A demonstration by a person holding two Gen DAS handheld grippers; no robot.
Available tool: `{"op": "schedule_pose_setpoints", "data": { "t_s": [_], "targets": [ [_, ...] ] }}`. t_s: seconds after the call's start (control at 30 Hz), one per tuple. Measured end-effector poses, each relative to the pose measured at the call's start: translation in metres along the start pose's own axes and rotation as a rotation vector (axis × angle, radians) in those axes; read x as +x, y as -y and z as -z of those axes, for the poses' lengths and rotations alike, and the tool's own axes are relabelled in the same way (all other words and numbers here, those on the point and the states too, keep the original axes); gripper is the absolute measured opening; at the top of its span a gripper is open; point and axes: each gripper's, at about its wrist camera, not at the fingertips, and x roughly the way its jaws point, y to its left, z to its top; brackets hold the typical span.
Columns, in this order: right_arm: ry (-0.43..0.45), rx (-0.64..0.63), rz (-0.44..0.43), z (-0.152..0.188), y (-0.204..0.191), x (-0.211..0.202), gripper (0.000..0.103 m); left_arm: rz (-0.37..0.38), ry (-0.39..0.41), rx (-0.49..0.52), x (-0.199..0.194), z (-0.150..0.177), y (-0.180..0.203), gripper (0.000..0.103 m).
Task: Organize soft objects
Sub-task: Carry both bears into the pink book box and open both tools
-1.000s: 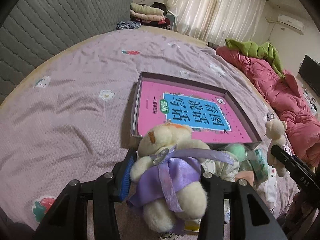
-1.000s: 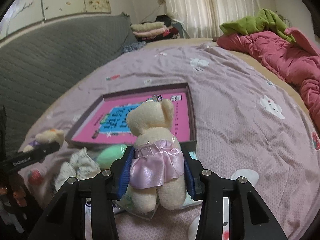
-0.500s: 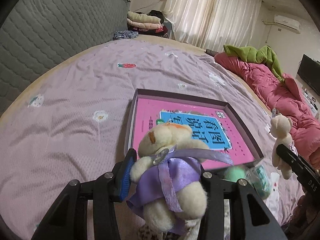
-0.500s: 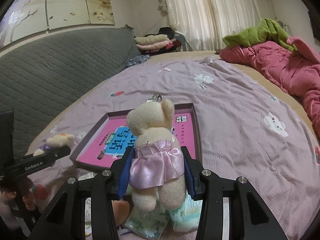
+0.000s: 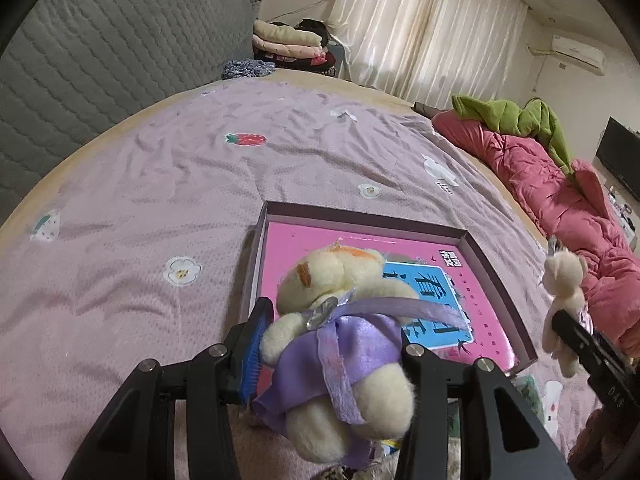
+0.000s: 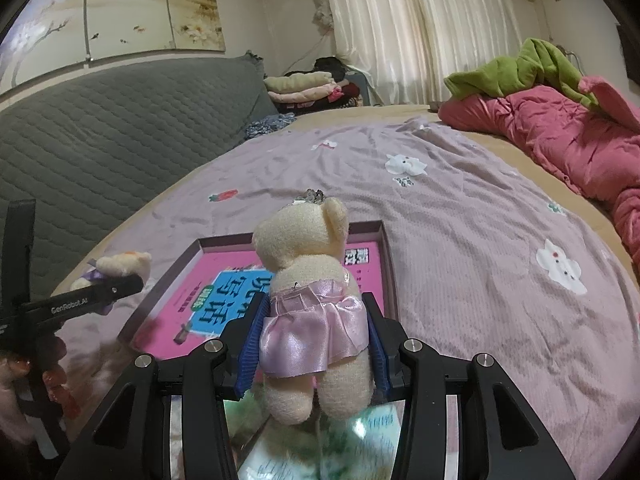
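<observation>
My left gripper [image 5: 332,344] is shut on a cream teddy bear in a purple dress [image 5: 340,332], held above the near left corner of a shallow box [image 5: 360,216] with a pink book inside. My right gripper [image 6: 316,320] is shut on a cream teddy bear in a pink skirt [image 6: 308,280], held above the near edge of the same box [image 6: 384,248]. The pink-skirt bear also shows at the right of the left wrist view [image 5: 564,292]. The purple-dress bear shows at the left of the right wrist view [image 6: 120,264].
The box lies on a lilac bedsheet [image 5: 160,200]. A red quilt [image 6: 560,140] with a green garment [image 6: 520,68] lies on the right. A grey quilted headboard [image 6: 100,128] is on the left. Folded clothes [image 5: 288,40] are stacked behind. Blurred soft items lie under my right gripper [image 6: 320,452].
Both grippers have risen and moved forward over the box with their bears still held. The pile of soft items has dropped below the view.
</observation>
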Motion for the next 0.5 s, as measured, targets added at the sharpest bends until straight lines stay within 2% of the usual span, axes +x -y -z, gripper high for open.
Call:
{"op": "schedule_pose_setpoints", "data": {
  "t_s": [0.5],
  "targets": [
    [-0.030,-0.013,0.006,-0.010,0.004,0.039,0.047,-0.025,-0.052,-0.033,0.031,-0.004,-0.008,0.045]
  ]
}}
